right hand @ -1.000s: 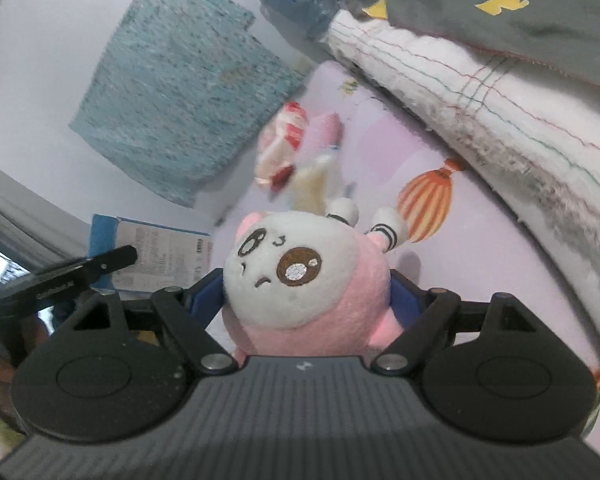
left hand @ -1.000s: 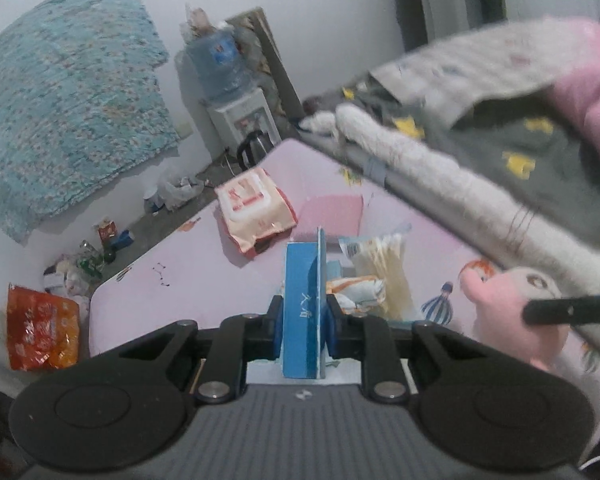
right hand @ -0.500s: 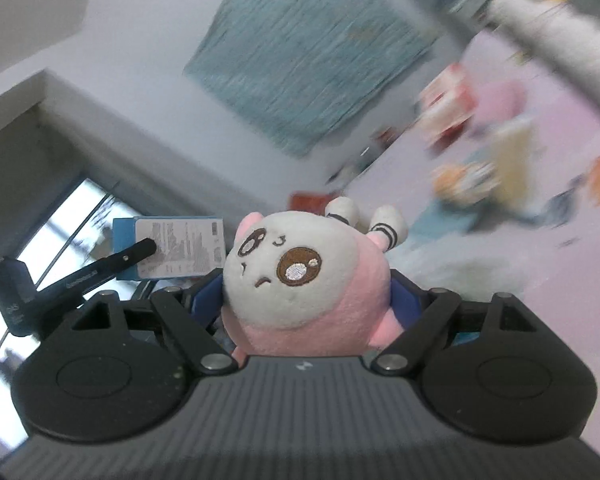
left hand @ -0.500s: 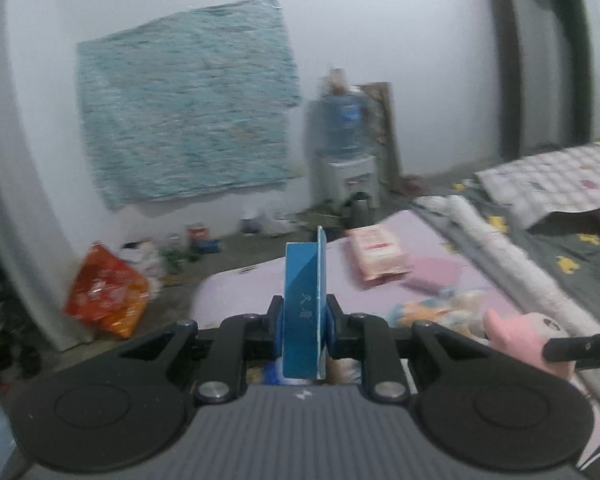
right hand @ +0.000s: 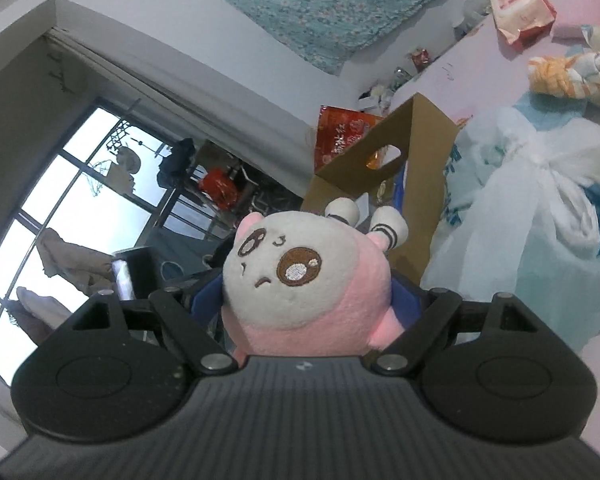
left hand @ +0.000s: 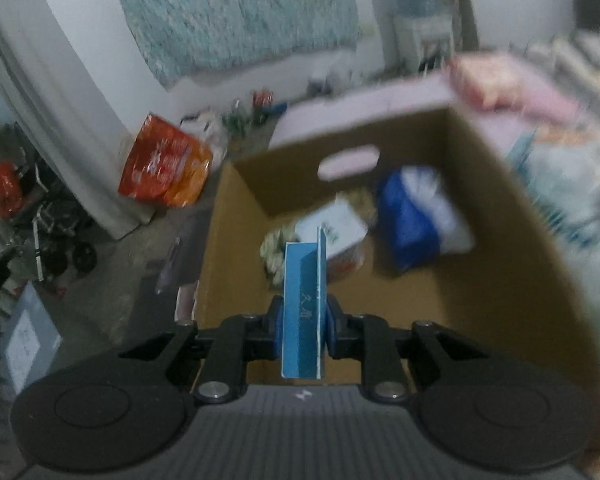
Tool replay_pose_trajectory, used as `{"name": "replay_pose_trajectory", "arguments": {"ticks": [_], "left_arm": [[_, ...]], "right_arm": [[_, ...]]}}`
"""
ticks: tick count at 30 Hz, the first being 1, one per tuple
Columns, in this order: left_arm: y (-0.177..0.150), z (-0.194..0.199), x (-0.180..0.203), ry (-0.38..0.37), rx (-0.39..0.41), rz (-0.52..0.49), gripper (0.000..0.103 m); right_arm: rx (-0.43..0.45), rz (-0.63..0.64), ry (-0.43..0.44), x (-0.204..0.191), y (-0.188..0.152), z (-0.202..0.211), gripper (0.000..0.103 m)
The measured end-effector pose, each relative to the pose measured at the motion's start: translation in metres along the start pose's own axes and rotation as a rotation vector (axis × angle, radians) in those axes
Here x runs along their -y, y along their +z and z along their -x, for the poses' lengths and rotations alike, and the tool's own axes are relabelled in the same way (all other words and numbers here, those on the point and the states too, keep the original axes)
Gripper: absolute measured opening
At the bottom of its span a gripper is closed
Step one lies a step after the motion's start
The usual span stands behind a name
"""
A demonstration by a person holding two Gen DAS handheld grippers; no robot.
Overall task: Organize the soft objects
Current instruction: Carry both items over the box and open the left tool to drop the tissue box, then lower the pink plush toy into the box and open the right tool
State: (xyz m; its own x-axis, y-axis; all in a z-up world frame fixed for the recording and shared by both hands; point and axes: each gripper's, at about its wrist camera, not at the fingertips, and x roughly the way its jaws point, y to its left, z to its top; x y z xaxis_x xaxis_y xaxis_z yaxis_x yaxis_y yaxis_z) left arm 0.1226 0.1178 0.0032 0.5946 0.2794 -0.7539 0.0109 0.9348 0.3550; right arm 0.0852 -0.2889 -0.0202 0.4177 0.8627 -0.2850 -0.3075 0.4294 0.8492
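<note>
My left gripper (left hand: 303, 326) is shut on a flat blue packet (left hand: 303, 308), held upright above the open cardboard box (left hand: 499, 216). Inside the box lie a blue and white bag (left hand: 415, 216), a white pack (left hand: 331, 232) and a pale crumpled item. My right gripper (right hand: 307, 300) is shut on a pink and white plush toy (right hand: 300, 276), held in the air beside the same box (right hand: 415, 152), which stands at the edge of the pink bed (right hand: 499, 92).
On the bed lie a white plastic bag (right hand: 539, 208), a red and white wipes pack (right hand: 519, 4), a pink cloth and an orange striped item (right hand: 559, 72). An orange snack bag (left hand: 164, 164) lies on the floor left of the box. A window is at far left.
Both grippers have swung left and down from the bed towards the cardboard box, each still holding its object. The left gripper now looks down into the box.
</note>
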Motion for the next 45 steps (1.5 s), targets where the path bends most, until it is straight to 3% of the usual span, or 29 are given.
{"name": "replay_pose_trajectory", "arguments": {"ticks": [9, 10, 12, 14, 16, 22, 27, 31, 36, 40, 45], "left_arm": [[-0.004, -0.061, 0.043, 0.102, -0.097, -0.188, 0.023], [-0.003, -0.066, 0.045, 0.101, -0.106, -0.185, 0.027], [0.0, -0.074, 0.044, 0.027, -0.129, -0.147, 0.04], [0.0, -0.081, 0.041, -0.048, -0.164, -0.103, 0.065], [-0.001, -0.084, 0.038, -0.069, -0.185, -0.08, 0.07], [-0.011, -0.1, 0.038, 0.046, -0.242, -0.152, 0.07], [-0.022, -0.101, 0.018, 0.003, -0.3, -0.114, 0.073], [-0.028, -0.09, 0.008, 0.023, -0.292, -0.129, 0.082], [-0.031, -0.072, -0.013, -0.002, -0.255, -0.067, 0.084], [-0.031, -0.064, -0.02, 0.004, -0.207, -0.032, 0.085], [-0.037, -0.079, -0.002, 0.003, -0.237, -0.061, 0.087]], "right_arm": [[0.013, -0.005, -0.052, 0.006, -0.001, 0.016, 0.085], [0.018, -0.003, -0.058, 0.008, -0.001, 0.018, 0.085], [0.025, -0.003, -0.066, 0.009, 0.0, 0.023, 0.085], [0.027, -0.006, -0.072, 0.014, 0.002, 0.024, 0.086], [0.029, -0.006, -0.08, 0.016, 0.003, 0.028, 0.086], [0.036, -0.008, -0.092, 0.018, 0.004, 0.03, 0.086], [0.021, 0.006, -0.086, 0.012, 0.002, 0.026, 0.087], [0.006, 0.018, -0.09, 0.009, 0.003, 0.019, 0.087], [-0.023, 0.044, -0.097, 0.0, 0.007, 0.005, 0.087], [-0.056, 0.104, -0.102, -0.018, 0.018, -0.017, 0.087], [-0.126, 0.205, -0.123, -0.044, 0.034, -0.064, 0.088]]}}
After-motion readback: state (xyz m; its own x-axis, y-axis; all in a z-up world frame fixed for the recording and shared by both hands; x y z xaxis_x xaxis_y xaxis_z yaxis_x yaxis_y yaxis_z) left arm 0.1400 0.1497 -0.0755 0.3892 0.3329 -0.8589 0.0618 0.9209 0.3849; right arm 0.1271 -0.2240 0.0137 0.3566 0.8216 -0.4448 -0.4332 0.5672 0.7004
